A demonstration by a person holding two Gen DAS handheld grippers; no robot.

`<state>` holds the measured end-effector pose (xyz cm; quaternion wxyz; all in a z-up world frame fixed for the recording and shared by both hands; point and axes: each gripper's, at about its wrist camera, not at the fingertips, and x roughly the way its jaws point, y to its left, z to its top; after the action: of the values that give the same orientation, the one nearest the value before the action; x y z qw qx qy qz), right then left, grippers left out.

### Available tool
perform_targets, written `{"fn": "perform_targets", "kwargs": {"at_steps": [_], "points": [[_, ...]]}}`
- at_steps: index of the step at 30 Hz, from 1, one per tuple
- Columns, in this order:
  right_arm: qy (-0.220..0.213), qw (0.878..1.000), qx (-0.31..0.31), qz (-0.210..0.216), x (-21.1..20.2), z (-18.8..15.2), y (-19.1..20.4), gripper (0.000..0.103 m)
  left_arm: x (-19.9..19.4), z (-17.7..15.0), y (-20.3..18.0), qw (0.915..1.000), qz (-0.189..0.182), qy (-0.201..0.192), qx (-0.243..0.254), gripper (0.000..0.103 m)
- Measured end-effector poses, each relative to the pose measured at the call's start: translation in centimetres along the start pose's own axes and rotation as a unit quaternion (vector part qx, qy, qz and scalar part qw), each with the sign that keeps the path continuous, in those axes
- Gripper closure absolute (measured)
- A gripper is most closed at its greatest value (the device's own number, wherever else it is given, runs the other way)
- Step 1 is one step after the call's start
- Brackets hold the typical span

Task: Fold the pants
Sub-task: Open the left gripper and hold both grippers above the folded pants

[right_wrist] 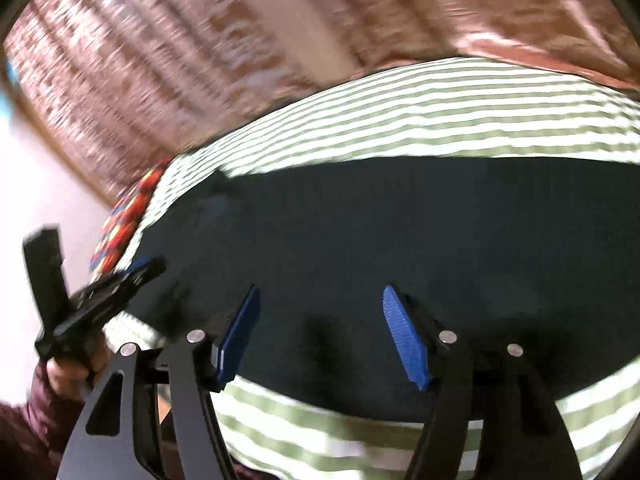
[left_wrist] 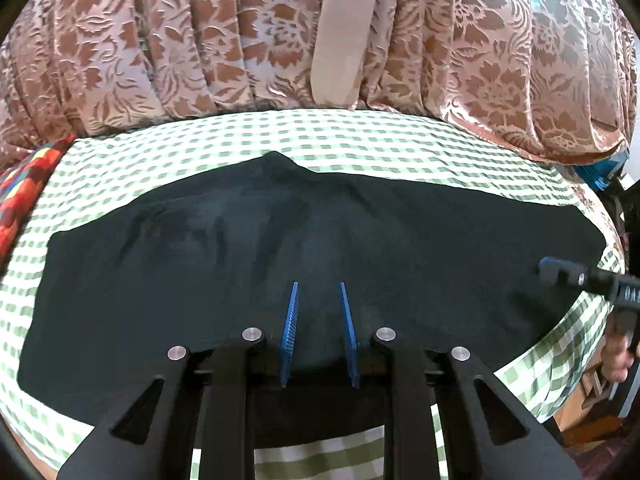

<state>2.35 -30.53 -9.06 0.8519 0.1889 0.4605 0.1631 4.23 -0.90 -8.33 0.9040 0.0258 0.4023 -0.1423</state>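
Dark pants (left_wrist: 280,240) lie spread flat across a green-and-white checked cloth (left_wrist: 360,136), folded along their length. My left gripper (left_wrist: 319,286) hovers over the near middle of the pants, its blue pads a narrow gap apart, holding nothing. My right gripper (right_wrist: 320,292) is wide open above the near edge of the pants (right_wrist: 400,220), empty. The right gripper also shows in the left wrist view (left_wrist: 560,272) over the pants' right end. The left gripper shows in the right wrist view (right_wrist: 132,276) at the pants' left end. The right view is blurred.
A brown floral curtain (left_wrist: 200,40) hangs behind the surface. A red patterned cloth (left_wrist: 24,188) lies at the left end. A blue object (left_wrist: 604,172) sits at the far right edge. A hand (right_wrist: 68,376) grips the left tool.
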Motion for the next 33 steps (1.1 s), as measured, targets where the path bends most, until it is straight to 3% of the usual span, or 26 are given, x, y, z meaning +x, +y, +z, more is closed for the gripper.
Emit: {"fn": "perform_targets", "kwargs": {"at_steps": [6, 9, 13, 17, 19, 20, 21, 26, 30, 31, 33], "points": [[-0.032, 0.993, 0.041, -0.106, -1.9, 0.2, -4.4, 0.04, 1.7, -0.1, -0.7, 0.9998, -0.003, 0.02, 0.0, 0.084], [-0.011, 0.987, 0.069, -0.144, -1.9, -1.2, -7.2, 0.059, 3.5, -1.4, -0.5, 0.9983, -0.008, 0.057, -0.008, 0.084], [-0.026, 0.99, 0.074, -0.121, -3.5, -2.7, -8.6, 0.062, 3.7, -2.3, -0.8, 0.9986, -0.001, 0.053, 0.005, 0.084], [-0.027, 0.99, 0.089, -0.105, -4.4, -2.4, -9.0, 0.062, 3.4, -1.0, -0.6, 0.9985, -0.028, 0.046, -0.01, 0.084], [-0.042, 0.988, 0.101, -0.105, -5.4, -2.1, -9.4, 0.054, 3.2, -0.4, -1.2, 0.9988, -0.03, 0.038, -0.003, 0.082], [-0.057, 0.986, 0.106, -0.117, -6.3, -1.7, -10.0, 0.053, 3.2, -0.1, -1.6, 0.9989, -0.032, 0.035, 0.006, 0.073], [-0.068, 0.984, 0.112, -0.124, -6.8, -1.0, -10.5, 0.053, 3.4, 0.2, -2.0, 0.9988, -0.036, 0.032, 0.013, 0.07], [-0.121, 0.963, 0.169, -0.169, -10.0, 1.7, -15.7, 0.053, 4.6, 1.6, -3.4, 0.9982, -0.043, 0.029, 0.032, 0.069], [-0.12, 0.934, 0.236, -0.238, -10.8, 2.6, -21.7, 0.054, 6.2, 2.5, -3.9, 0.9977, -0.045, 0.042, 0.027, 0.069], [-0.114, 0.93, 0.249, -0.244, -10.7, 2.3, -23.2, 0.067, 6.6, 2.5, -4.0, 0.9978, -0.037, 0.05, 0.024, 0.069], [-0.119, 0.929, 0.26, -0.234, -10.5, 1.4, -25.2, 0.081, 8.6, 2.1, -3.9, 0.9955, -0.027, 0.088, 0.023, 0.069]]}}
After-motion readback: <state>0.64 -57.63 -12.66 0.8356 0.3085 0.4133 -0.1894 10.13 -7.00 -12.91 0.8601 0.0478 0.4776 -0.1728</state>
